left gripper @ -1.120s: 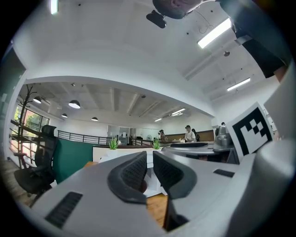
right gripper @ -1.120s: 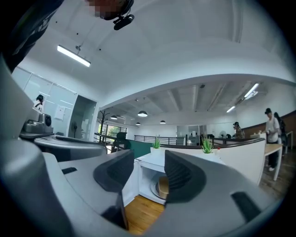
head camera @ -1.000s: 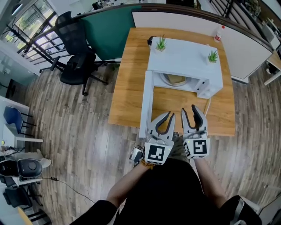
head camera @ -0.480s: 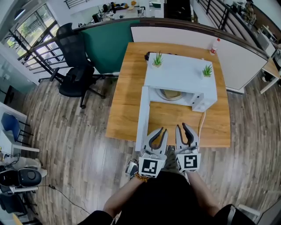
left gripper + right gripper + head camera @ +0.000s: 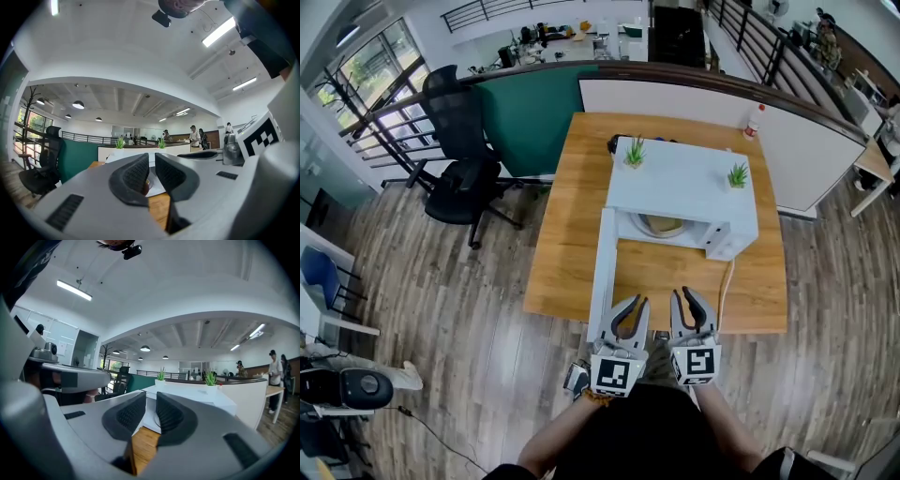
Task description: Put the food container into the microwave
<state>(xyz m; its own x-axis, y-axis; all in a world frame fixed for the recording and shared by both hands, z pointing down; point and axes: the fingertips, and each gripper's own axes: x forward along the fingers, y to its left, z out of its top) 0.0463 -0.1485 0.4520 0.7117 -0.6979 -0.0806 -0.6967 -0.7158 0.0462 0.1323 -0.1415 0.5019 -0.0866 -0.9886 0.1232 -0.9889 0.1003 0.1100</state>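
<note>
Jaws of both grippers are pinched to a thin slit with nothing between the pads, as the left gripper (image 5: 151, 164) and the right gripper (image 5: 151, 404) each show in their own views. Both hang side by side at the near edge of the table (image 5: 567, 234), well apart from the microwave (image 5: 684, 183). The food container (image 5: 664, 225) sits inside the cavity, apparently on the turntable; it is too small for detail. The door (image 5: 602, 258) stands swung open on the left, its edge toward the person. Judgement: the placing looks done, which would explain empty, closed jaws held clear of the opening. Shutting the door likely remains.
</note>
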